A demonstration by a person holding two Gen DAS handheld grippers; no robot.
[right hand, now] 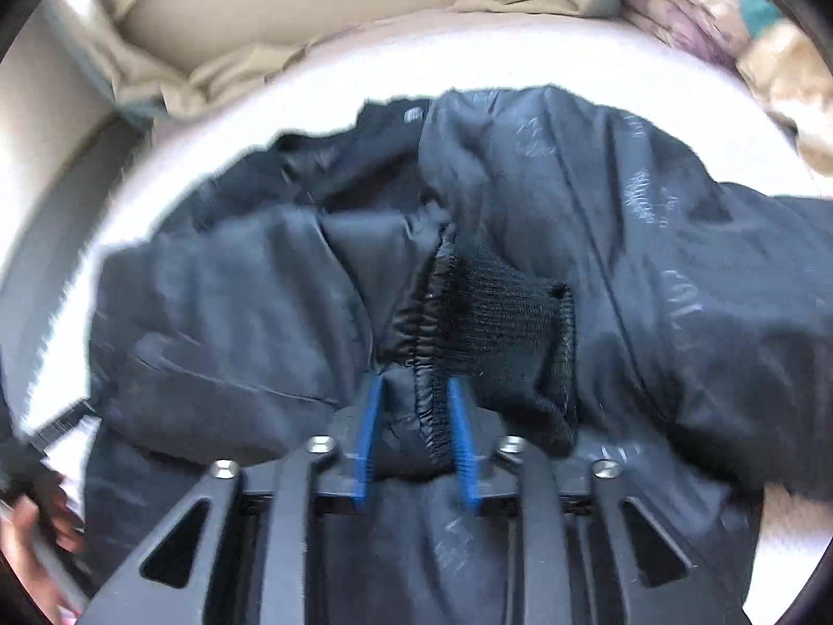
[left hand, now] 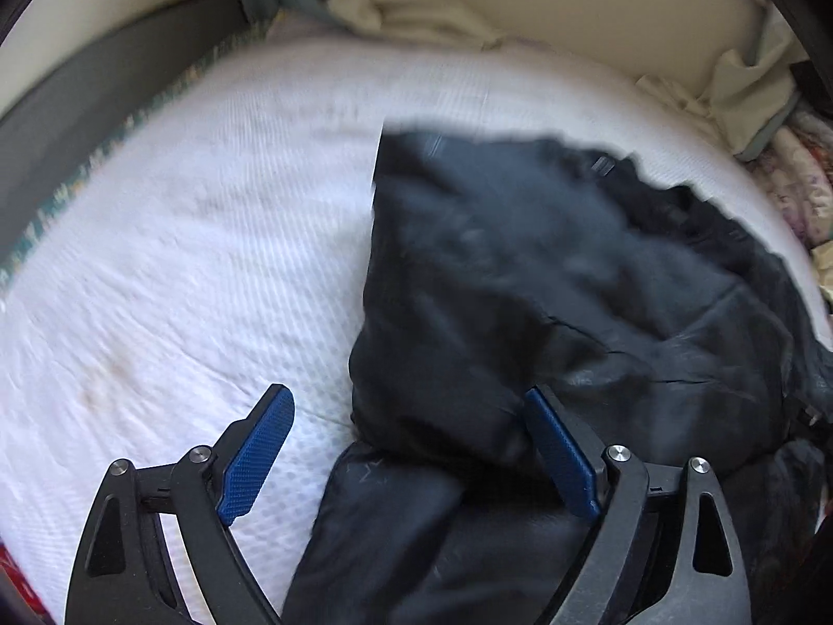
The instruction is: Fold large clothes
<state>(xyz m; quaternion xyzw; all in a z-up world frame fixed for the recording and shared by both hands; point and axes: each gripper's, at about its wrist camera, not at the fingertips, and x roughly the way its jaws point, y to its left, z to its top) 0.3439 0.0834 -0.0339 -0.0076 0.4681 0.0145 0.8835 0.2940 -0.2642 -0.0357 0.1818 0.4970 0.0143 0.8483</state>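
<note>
Currently the right gripper [right hand: 416, 416] pinches the jacket [right hand: 520, 208] sleeve cuff [right hand: 510, 312]; the left gripper [left hand: 406, 448] gapes empty. Next, lay the sleeve across the body.

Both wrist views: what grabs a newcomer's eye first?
The big dark jacket sprawled across the white mattress. In the right wrist view, the right gripper pinches the sleeve end by the ribbed cuff. The left gripper hangs wide open over the jacket's edge.
</note>
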